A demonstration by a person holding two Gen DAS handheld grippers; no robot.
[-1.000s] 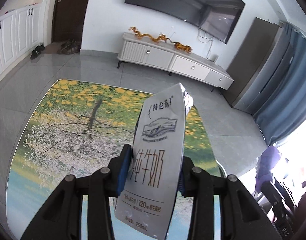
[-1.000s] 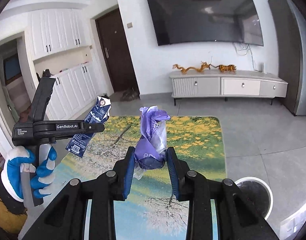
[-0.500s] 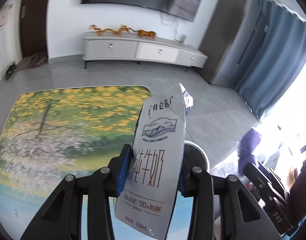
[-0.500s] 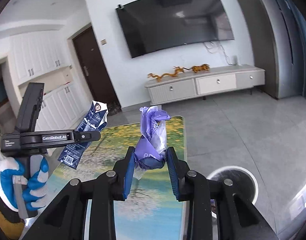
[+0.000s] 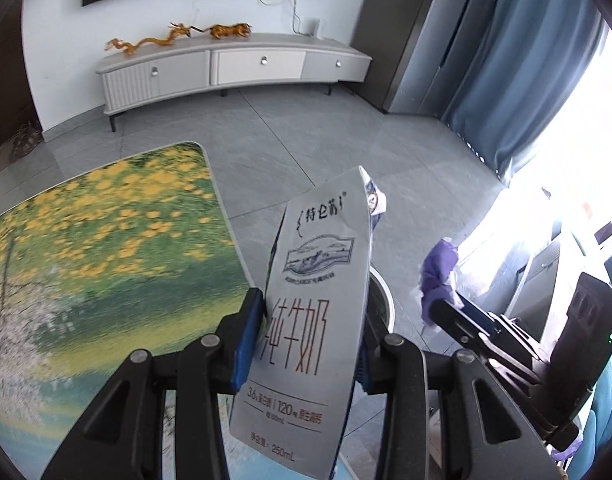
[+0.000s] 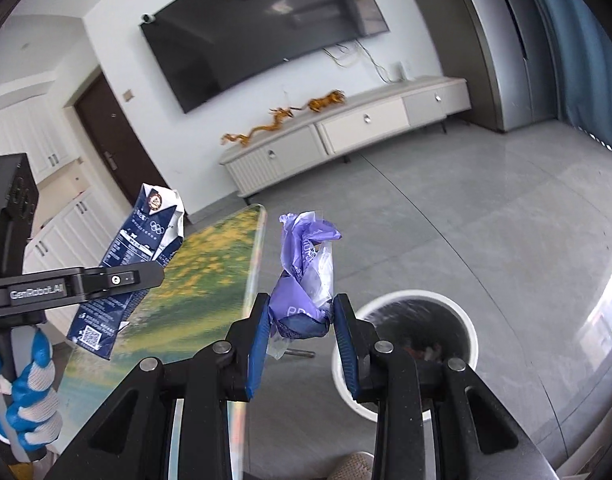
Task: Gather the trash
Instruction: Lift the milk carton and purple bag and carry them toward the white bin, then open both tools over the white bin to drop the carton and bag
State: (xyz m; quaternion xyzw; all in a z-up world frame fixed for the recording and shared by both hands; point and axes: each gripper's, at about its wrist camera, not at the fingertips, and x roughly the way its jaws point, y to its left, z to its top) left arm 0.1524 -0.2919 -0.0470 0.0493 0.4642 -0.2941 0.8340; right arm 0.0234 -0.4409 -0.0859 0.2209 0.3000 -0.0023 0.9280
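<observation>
My left gripper (image 5: 312, 344) is shut on an upright flattened grey milk carton (image 5: 314, 320); the carton's blue side (image 6: 129, 272) also shows in the right wrist view, held over the table edge. My right gripper (image 6: 301, 328) is shut on a crumpled purple plastic wrapper (image 6: 306, 276); the wrapper also shows in the left wrist view (image 5: 440, 276). A white trash bin (image 6: 462, 312) with a dark inside stands on the floor just right of and below the right gripper. In the left wrist view only the bin's rim (image 5: 386, 296) shows behind the carton.
A low table with a flowered top (image 5: 105, 248) lies to the left; its right edge (image 6: 253, 264) runs beside the bin. A TV cabinet (image 6: 346, 136) stands against the far wall under a TV. Blue curtains (image 5: 526, 72) hang at the right. Grey tiled floor (image 6: 466, 216) lies between.
Both grippers have swung right, off the table towards the floor. The trash bin has come closer and fuller into the right wrist view. Both still hold their trash.
</observation>
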